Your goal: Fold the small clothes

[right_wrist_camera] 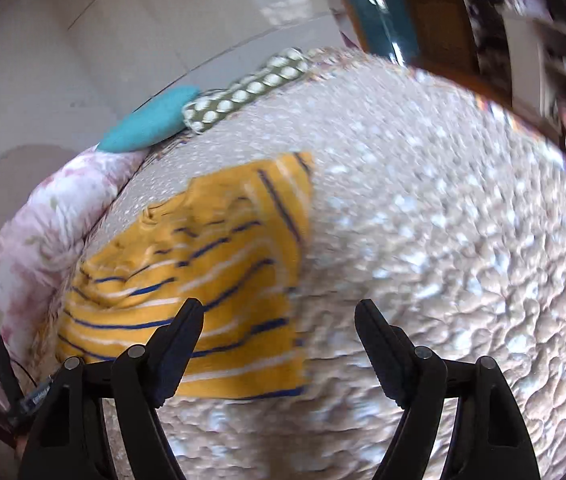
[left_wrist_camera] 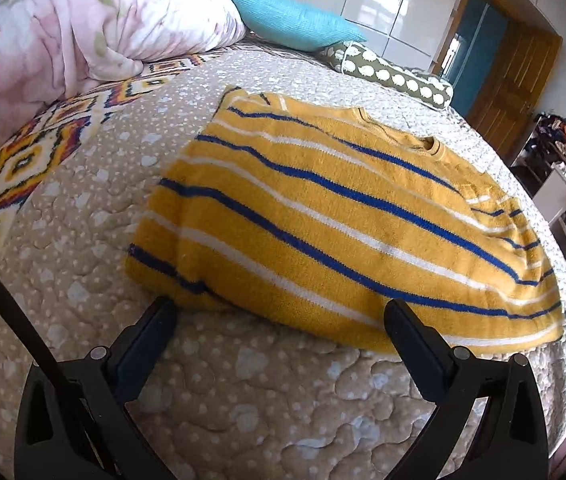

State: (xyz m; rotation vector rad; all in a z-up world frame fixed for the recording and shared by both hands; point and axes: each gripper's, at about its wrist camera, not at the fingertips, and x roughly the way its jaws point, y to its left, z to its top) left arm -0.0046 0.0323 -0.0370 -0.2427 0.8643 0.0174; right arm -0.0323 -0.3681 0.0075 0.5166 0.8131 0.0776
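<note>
A small yellow sweater point(left_wrist_camera: 343, 216) with blue and white stripes lies flat on the beige quilted bed point(left_wrist_camera: 243, 392), sleeves folded in. My left gripper point(left_wrist_camera: 279, 312) is open and empty, its fingertips at the sweater's near hem edge. In the right wrist view, which is blurred, the sweater point(right_wrist_camera: 203, 272) lies to the left. My right gripper point(right_wrist_camera: 279, 316) is open and empty above the sweater's near right corner and the quilt point(right_wrist_camera: 443, 240).
A pink floral duvet point(left_wrist_camera: 63, 28) is bunched at the bed's far left, over a patterned blanket point(left_wrist_camera: 23, 168). A teal pillow point(left_wrist_camera: 295, 20) and a spotted bolster point(left_wrist_camera: 395, 72) lie at the head. A wooden door point(left_wrist_camera: 511, 92) and cluttered shelves point(left_wrist_camera: 563, 152) stand to the right.
</note>
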